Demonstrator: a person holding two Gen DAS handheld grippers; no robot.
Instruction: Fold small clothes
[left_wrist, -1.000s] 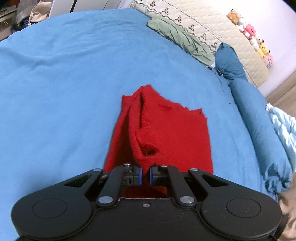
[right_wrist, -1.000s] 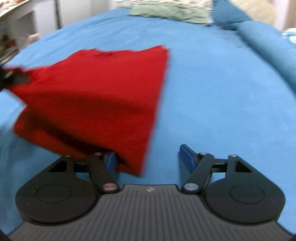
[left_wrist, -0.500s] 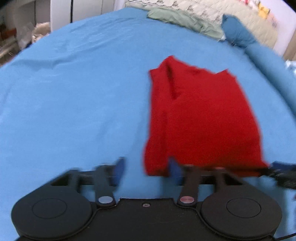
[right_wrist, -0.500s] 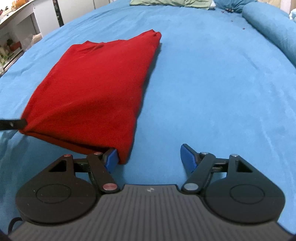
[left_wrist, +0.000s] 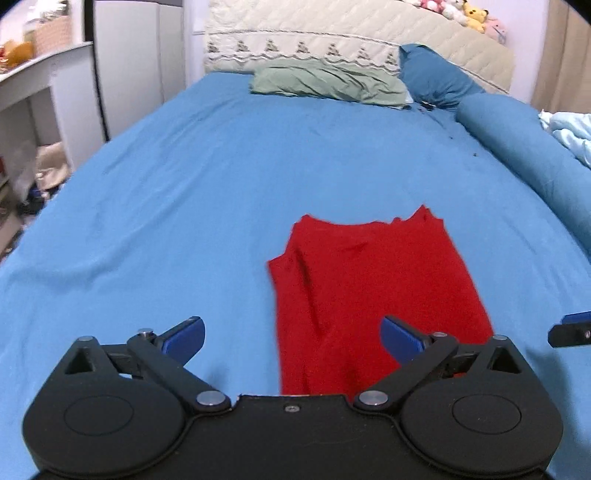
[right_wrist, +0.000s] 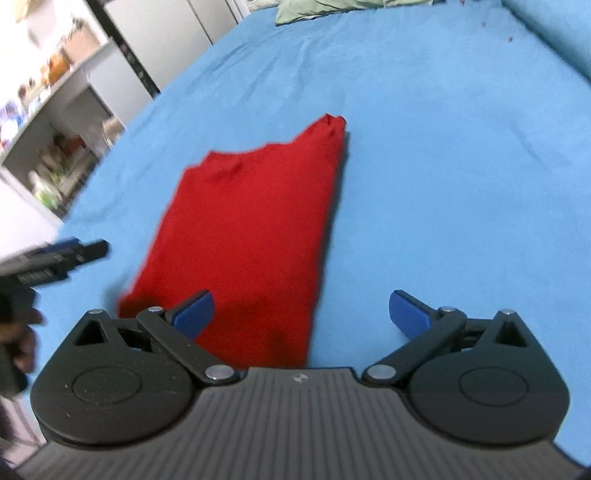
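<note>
A red garment (left_wrist: 373, 288) lies folded flat on the blue bed sheet (left_wrist: 184, 206); it also shows in the right wrist view (right_wrist: 251, 236). My left gripper (left_wrist: 291, 338) is open and empty, hovering above the garment's near left edge. My right gripper (right_wrist: 301, 312) is open and empty above the garment's near right corner. The right gripper's tip shows at the right edge of the left wrist view (left_wrist: 570, 328). The left gripper shows at the left of the right wrist view (right_wrist: 55, 258).
A green pillow (left_wrist: 328, 83), a dark blue pillow (left_wrist: 432, 77) and a quilted headboard (left_wrist: 332, 37) lie at the far end. A blue bolster (left_wrist: 528, 151) runs along the right. White shelves (right_wrist: 55, 110) stand left of the bed.
My left gripper let go of the red garment and opened wide. The garment dropped flat on the sheet. Both grippers pulled back and up from it.
</note>
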